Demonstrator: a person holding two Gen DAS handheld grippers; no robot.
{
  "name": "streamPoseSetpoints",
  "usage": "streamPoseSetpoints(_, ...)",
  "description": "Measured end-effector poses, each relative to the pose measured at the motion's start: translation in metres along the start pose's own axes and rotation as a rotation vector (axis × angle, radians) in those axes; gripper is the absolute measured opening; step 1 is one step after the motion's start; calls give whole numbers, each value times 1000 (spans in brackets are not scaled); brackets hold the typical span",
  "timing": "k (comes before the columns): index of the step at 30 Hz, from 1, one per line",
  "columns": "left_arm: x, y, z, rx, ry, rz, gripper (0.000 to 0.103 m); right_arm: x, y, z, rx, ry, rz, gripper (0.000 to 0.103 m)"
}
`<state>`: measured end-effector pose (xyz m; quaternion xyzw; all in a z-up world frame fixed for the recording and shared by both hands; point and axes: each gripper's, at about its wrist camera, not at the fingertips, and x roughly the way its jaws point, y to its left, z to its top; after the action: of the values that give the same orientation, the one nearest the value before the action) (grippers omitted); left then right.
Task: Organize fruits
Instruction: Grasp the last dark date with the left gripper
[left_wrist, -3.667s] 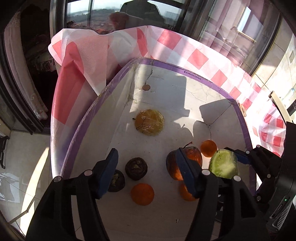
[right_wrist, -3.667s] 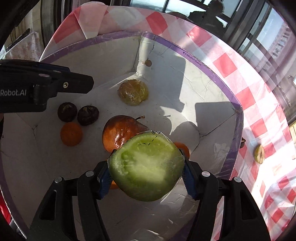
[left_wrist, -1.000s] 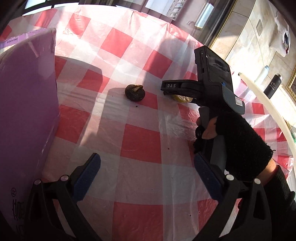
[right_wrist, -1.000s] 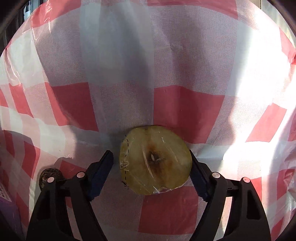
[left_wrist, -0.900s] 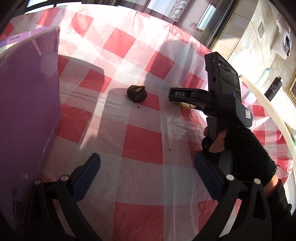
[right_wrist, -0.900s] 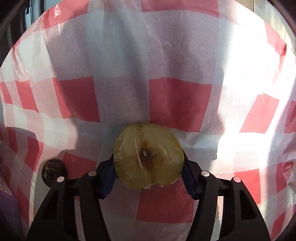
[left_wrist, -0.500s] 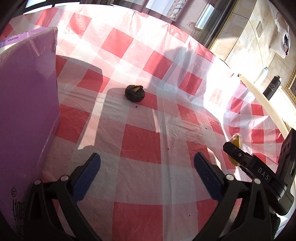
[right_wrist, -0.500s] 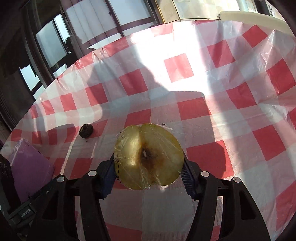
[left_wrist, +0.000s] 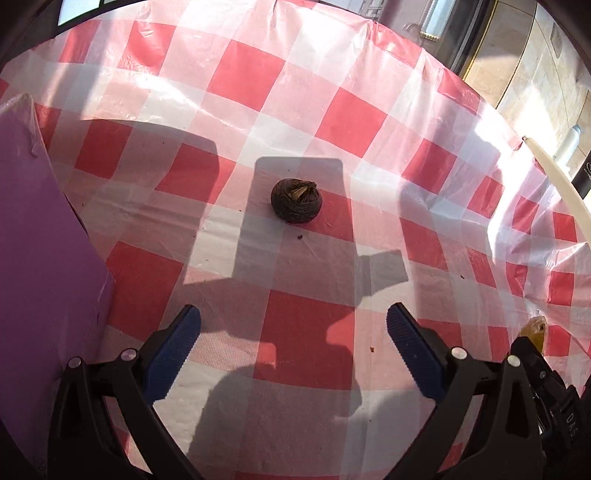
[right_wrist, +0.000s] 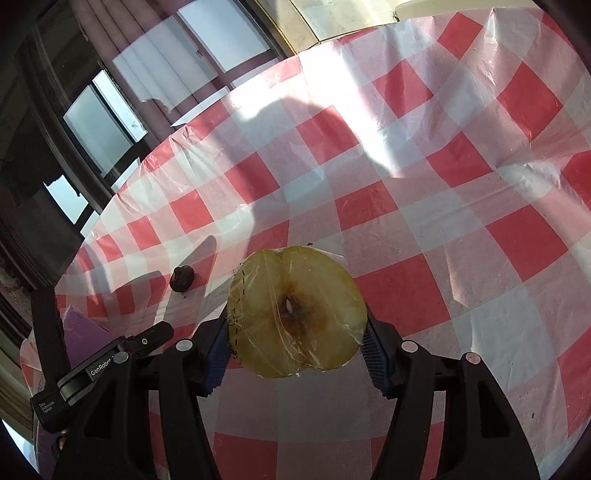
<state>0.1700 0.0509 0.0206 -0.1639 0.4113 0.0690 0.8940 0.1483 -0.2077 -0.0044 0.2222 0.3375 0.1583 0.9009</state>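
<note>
My right gripper (right_wrist: 295, 345) is shut on a plastic-wrapped yellow apple half (right_wrist: 295, 312), cut face toward the camera, held above the red-and-white checked tablecloth (right_wrist: 461, 229). A dark wrinkled round fruit (left_wrist: 296, 200) lies on the cloth straight ahead of my left gripper (left_wrist: 293, 338), which is open, empty and well short of it. The same dark fruit shows small in the right wrist view (right_wrist: 181, 278). The apple half's edge peeks out at the right in the left wrist view (left_wrist: 535, 332), above the right gripper's body.
A purple box wall (left_wrist: 40, 266) stands at the left, close to my left gripper; its corner shows in the right wrist view (right_wrist: 79, 332). The table edge curves along the far side, with windows and curtains (right_wrist: 122, 99) beyond. Bottles (left_wrist: 565, 147) stand off the table's right.
My right gripper closed on the apple half and lifted it off the cloth, swinging toward the box side. My left gripper moved nearer the dark fruit and stays open.
</note>
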Motion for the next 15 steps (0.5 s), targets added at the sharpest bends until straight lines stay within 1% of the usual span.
streamPoseSetpoints(2, 16, -5, 16, 8, 4, 46, 98, 0, 0, 0, -2, 4, 5, 61)
streamPoseSetpoints(5, 36, -15, 38, 60, 6, 89, 84, 1, -1, 0, -4, 7, 13, 61)
streamPoseSetpoints(7, 47, -21, 48, 112, 7, 132, 77, 2, 0, 0, -8, 12, 14, 61)
streamPoseSetpoints(9, 55, -22, 55, 152, 9, 168, 77, 3, 1, 0, -11, 15, 19, 61)
streamPoseSetpoints(10, 58, -22, 57, 159, 10, 168, 77, 3, 1, 0, -13, 16, 19, 61)
streamPoseSetpoints(12, 58, -22, 59, 185, 0, 174, 65, 3, 1, 0, -14, 18, 18, 61)
streamPoseSetpoints(13, 57, -23, 59, 202, -5, 157, 50, 3, 1, 0, -14, 19, 17, 61)
streamPoseSetpoints(14, 55, -23, 58, 216, -7, 149, 40, 3, 1, 0, -15, 19, 17, 61)
streamPoseSetpoints(15, 52, -23, 55, 222, -7, 135, 40, 3, 1, 0, -15, 19, 17, 61)
